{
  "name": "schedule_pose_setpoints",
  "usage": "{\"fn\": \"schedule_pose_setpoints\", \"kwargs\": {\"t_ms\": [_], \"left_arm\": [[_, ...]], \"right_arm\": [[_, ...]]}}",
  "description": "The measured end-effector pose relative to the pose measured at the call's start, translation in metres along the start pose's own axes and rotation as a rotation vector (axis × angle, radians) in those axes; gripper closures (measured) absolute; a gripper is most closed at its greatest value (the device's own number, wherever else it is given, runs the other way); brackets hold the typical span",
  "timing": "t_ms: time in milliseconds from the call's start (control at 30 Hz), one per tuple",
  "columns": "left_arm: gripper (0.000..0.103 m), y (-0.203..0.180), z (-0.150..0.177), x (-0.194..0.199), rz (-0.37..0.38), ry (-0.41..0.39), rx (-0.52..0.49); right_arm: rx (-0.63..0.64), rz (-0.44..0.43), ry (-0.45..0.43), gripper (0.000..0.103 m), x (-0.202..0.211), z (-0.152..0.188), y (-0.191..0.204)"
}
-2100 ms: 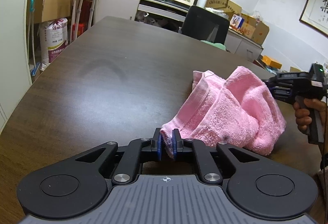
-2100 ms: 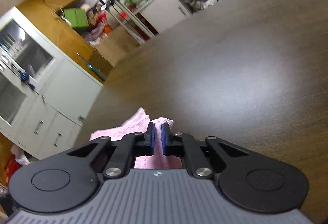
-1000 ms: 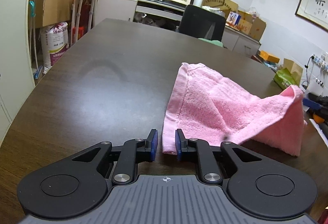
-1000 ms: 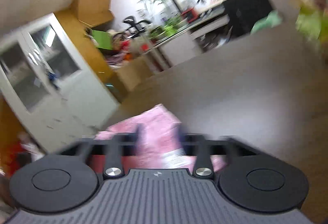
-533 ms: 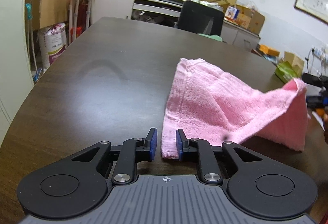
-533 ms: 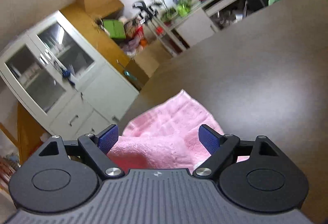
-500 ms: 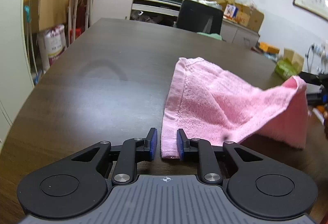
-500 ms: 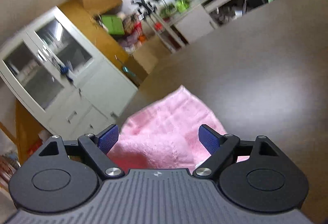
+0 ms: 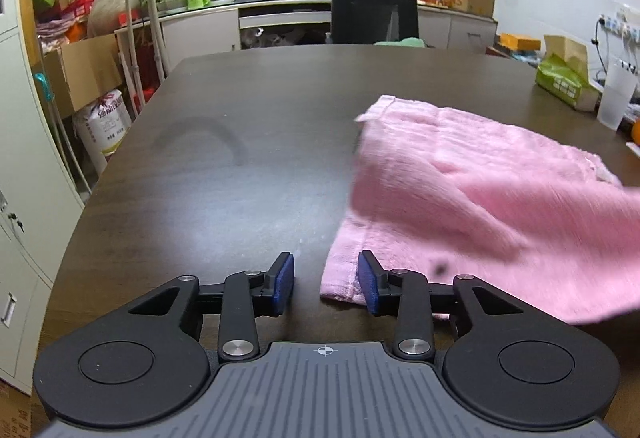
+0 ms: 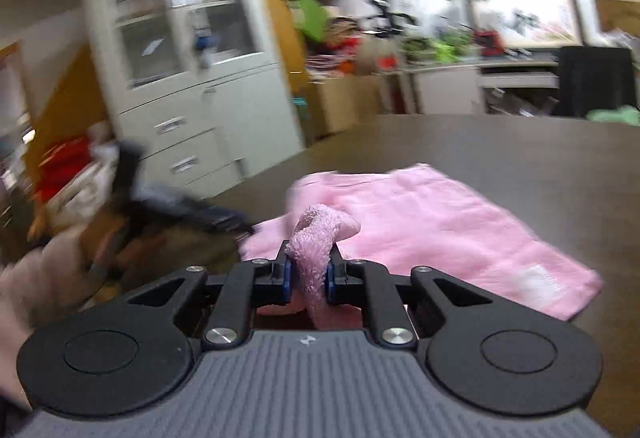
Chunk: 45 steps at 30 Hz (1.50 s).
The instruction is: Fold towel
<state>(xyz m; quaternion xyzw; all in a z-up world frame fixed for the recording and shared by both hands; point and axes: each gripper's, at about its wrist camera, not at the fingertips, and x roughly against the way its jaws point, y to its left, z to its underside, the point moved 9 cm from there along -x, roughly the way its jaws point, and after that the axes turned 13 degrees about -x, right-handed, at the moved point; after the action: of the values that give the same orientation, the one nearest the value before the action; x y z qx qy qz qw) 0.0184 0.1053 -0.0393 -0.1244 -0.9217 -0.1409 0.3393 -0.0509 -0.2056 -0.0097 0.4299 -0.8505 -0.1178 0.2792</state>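
Left wrist view: I look low across the table point(image 9: 248, 141) toward the chair point(image 9: 374, 13). Right wrist view: close, angled toward the cabinet point(image 10: 192, 69). Shared: pink towel point(image 9: 480, 197), chair.

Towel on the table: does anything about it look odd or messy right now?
Yes. The towel lies uneven, not flat: its right side is lifted and blurred, with a bunched corner pinched in the right claw. The left claw is open beside the near corner. A curved smudge marks the table.
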Motion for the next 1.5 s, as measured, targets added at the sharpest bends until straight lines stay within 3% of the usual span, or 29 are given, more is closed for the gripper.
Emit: {"fn": "schedule_pose_setpoints", "kwargs": {"t_ms": [67, 167, 233, 300, 367, 467, 567, 633, 767, 867, 900, 1033, 1100, 1267, 1500], "left_arm": [[0.065, -0.001, 0.0, 0.005, -0.004, -0.003, -0.016], [0.063, 0.0, -0.004, 0.02, -0.038, -0.031, -0.046], [0.06, 0.0, -0.012, 0.032, -0.041, -0.058, -0.058], [0.051, -0.003, -0.02, 0.04, -0.037, -0.086, -0.072], [0.035, -0.012, -0.035, 0.051, -0.024, -0.13, -0.103], [0.035, -0.035, -0.056, 0.055, 0.007, -0.178, -0.161], [0.035, -0.066, -0.071, 0.039, 0.066, -0.175, -0.218], [0.035, -0.083, -0.075, 0.026, 0.097, -0.156, -0.238], [0.035, -0.111, -0.078, -0.009, 0.144, -0.08, -0.265], [0.035, -0.121, -0.08, -0.032, 0.147, -0.019, -0.28], [0.035, -0.122, -0.08, -0.039, 0.145, 0.002, -0.282], [0.035, -0.116, -0.077, -0.057, 0.112, 0.075, -0.271], [0.034, -0.114, -0.077, -0.066, 0.098, 0.095, -0.262], [0.019, -0.1, -0.086, -0.093, 0.116, 0.126, -0.152], [0.019, -0.061, -0.119, -0.141, 0.048, 0.145, -0.054]], "right_arm": [[0.055, 0.049, 0.084, 0.083, 0.005, 0.031, 0.004], [0.065, 0.097, 0.113, 0.078, 0.018, 0.048, -0.003], [0.042, 0.112, 0.115, 0.065, 0.034, 0.053, -0.01], [0.005, 0.101, 0.1, 0.048, 0.053, 0.052, -0.015], [-0.038, 0.066, 0.07, 0.042, 0.066, 0.048, -0.019], [-0.231, 0.016, -0.075, 0.04, 0.094, 0.022, -0.04], [-0.351, 0.053, -0.111, 0.04, 0.095, 0.006, -0.061], [-0.437, 0.08, -0.071, 0.039, 0.075, -0.003, -0.077], [-0.476, 0.089, 0.014, 0.036, 0.045, -0.004, -0.088], [-0.502, 0.18, 0.1, 0.037, 0.019, -0.005, -0.104], [-0.511, 0.27, 0.132, 0.04, 0.012, -0.007, -0.119], [-0.529, 0.328, 0.163, 0.04, 0.003, -0.022, -0.143], [-0.511, 0.375, 0.172, 0.04, -0.003, -0.031, -0.157], [-0.474, 0.515, 0.169, 0.04, -0.031, -0.071, -0.207], [-0.481, 0.543, 0.099, 0.024, -0.085, -0.106, -0.254]]}}
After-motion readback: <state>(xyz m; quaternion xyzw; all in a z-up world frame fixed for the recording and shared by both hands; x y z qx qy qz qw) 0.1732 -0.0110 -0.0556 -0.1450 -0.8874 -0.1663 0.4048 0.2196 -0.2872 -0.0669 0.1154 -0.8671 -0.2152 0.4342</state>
